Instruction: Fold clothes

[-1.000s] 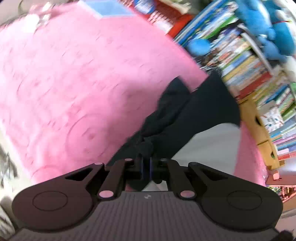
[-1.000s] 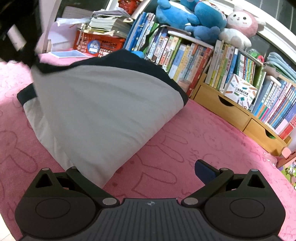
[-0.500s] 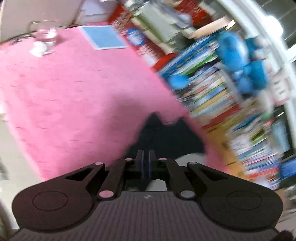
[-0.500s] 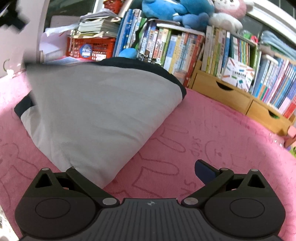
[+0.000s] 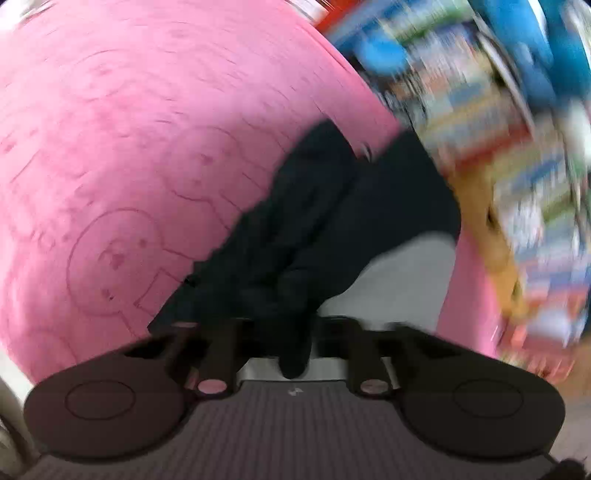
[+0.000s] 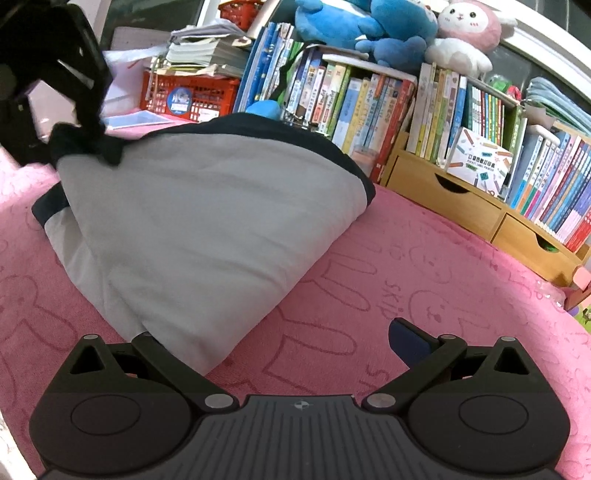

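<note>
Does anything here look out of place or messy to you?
Only the garment itself: it sits half-folded on the pink blanket, one dark corner lifted and bunched in the shut left gripper, so the grey side slopes like a tent. The right gripper is open beside it. Nothing looks spilled or damaged.

bookshelf (image 5: 517,147) blurred beyond reading

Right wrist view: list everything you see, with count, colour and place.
garment: one, grey with dark trim, on the blanket, one corner lifted
blanket: one, pink, underneath
books: many, mixed colours, shelved behind
plush toys: several, blue and pink-white, atop the shelf
crate: one, red, back left
wooden drawers: two, under the books
left gripper: black, pinching the dark corner
right gripper: black, open, empty
</note>
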